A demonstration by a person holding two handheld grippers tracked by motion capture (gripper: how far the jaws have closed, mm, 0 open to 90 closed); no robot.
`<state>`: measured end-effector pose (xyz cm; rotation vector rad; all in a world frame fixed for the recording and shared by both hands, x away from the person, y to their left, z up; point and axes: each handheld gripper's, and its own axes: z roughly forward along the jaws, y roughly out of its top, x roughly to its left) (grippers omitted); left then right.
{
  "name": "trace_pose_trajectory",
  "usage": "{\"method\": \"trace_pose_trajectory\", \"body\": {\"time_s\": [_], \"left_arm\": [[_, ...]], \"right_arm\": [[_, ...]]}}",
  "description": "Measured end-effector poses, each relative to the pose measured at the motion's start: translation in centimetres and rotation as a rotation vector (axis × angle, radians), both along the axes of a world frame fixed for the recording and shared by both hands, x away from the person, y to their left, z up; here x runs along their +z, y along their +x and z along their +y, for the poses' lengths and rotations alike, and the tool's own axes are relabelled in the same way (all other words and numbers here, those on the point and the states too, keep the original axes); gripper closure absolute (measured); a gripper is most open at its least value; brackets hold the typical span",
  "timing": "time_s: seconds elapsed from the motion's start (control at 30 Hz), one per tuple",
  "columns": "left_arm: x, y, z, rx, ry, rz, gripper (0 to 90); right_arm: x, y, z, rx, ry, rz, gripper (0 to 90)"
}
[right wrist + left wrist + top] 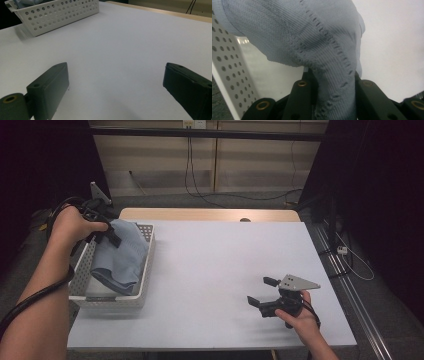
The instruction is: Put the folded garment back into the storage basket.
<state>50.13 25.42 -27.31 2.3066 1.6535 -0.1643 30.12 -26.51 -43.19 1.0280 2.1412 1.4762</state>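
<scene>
Blue-grey ribbed knit, the cloth [121, 254] is draping over the near wall of the white perforated basket [145, 285], which is sitting at the table's [215, 270] left edge. The left gripper [106, 231] is pinching a bunched fold of it between its jaws, above the basket. Most of the pale tabletop is lying bare between the hands. The right gripper [260, 292] is resting near the front right corner, jaws spread wide with nothing between them. The basket floor is hidden under fabric.

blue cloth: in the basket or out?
Partly in. The blue cloth hangs from the left gripper, shut on it, its lower end inside the white basket, its side draped on the rim.
</scene>
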Motion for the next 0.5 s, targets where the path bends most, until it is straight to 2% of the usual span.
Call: {"method": "trace_pose_trajectory", "body": {"time_s": [0.37, 0.5], "left_arm": [[-0.7, 0.2, -0.1, -0.002, 0.022, -0.028, 74.3], [-1.1, 0.1, 0.0, -0.001, 0.016, -0.020, 74.2]], "right_arm": [[0.1, -0.3, -0.3, -0.009, 0.000, 0.000, 6.2], [0.0, -0.3, -0.3, -0.009, -0.001, 0.000, 6.2]]}}
